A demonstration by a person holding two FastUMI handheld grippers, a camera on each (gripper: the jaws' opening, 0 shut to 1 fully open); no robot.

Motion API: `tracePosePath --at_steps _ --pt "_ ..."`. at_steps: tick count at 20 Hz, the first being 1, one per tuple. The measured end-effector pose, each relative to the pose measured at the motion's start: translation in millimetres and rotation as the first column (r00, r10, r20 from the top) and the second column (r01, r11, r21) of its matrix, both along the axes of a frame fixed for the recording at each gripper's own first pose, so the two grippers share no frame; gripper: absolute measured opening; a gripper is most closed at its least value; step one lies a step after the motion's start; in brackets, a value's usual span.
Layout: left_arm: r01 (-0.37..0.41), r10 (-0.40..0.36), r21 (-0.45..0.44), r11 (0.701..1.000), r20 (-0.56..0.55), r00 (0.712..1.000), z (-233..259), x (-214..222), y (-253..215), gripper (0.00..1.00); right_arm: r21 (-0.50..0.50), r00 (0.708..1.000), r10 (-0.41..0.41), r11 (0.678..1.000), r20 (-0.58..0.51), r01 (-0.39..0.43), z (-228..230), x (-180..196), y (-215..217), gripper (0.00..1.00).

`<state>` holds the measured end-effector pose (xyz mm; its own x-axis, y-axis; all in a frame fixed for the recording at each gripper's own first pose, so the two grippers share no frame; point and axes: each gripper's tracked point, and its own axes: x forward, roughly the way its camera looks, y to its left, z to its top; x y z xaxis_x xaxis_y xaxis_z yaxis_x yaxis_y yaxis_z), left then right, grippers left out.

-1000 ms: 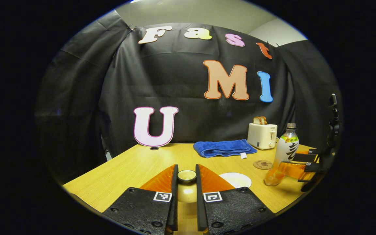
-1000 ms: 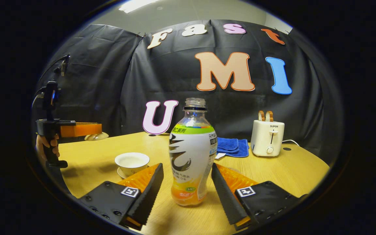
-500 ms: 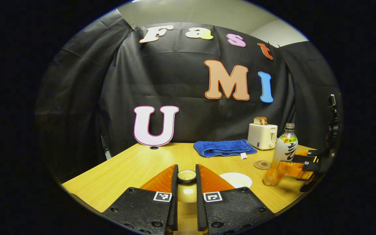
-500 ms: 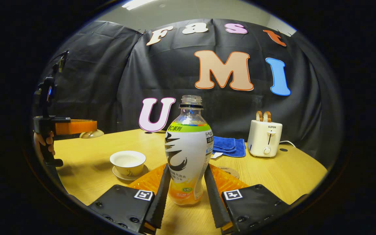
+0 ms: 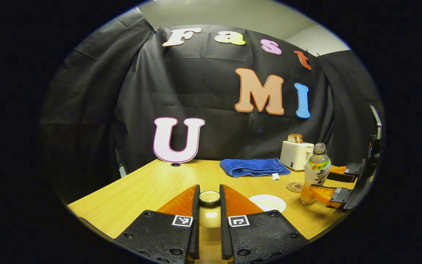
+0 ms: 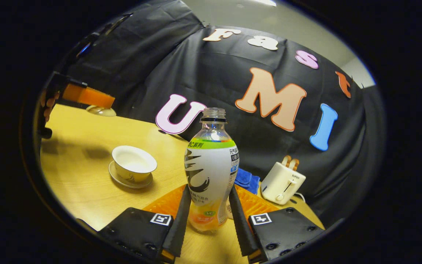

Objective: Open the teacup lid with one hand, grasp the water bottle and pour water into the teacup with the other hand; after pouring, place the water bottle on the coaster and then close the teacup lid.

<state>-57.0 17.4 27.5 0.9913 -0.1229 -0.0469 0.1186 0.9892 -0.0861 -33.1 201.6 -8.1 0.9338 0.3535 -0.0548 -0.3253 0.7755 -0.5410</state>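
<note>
My left gripper (image 5: 209,190) is shut on the beige teacup lid (image 5: 210,215), its knob up between the fingers, above the table. The uncovered white teacup (image 6: 134,163) stands on its saucer (image 6: 128,181); in the left gripper view the teacup (image 5: 267,202) lies just right of my fingers. My right gripper (image 6: 210,191) is shut on the lower body of the uncapped water bottle (image 6: 211,165), right of the cup. From the left gripper view, the bottle (image 5: 315,172) stands nearly upright in the right gripper (image 5: 337,183), beside the round coaster (image 5: 294,187).
A white toaster (image 6: 282,179) with bread and a folded blue towel (image 5: 253,167) sit at the back of the wooden table (image 5: 152,187). A hand (image 6: 46,106) holds the left gripper (image 6: 82,95) with the lid (image 6: 101,111) beyond the cup.
The right gripper's fingers closed on the bottle, then the right gripper view rolled and rose. The bottle shifted slightly toward the cup. The left gripper kept hold of the lid.
</note>
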Motion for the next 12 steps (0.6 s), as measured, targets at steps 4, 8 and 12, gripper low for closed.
tracePosePath --at_steps 4,8,12 --pt "-0.006 0.006 0.007 1.000 0.007 1.000 2.6 -0.8 4.2 0.20 -0.239 0.989 0.024 0.971 0.143 0.011 7.3 1.8 4.2 0.63" --pt "-0.006 0.005 0.006 1.000 0.011 1.000 3.1 -0.6 6.6 0.20 -0.404 0.976 0.068 0.914 0.206 0.022 -0.5 9.6 0.5 0.63" --pt "-0.009 0.009 0.004 1.000 0.016 1.000 3.2 -1.3 10.0 0.20 -0.475 0.973 0.076 0.879 0.217 0.037 -8.0 11.7 -5.1 0.63"
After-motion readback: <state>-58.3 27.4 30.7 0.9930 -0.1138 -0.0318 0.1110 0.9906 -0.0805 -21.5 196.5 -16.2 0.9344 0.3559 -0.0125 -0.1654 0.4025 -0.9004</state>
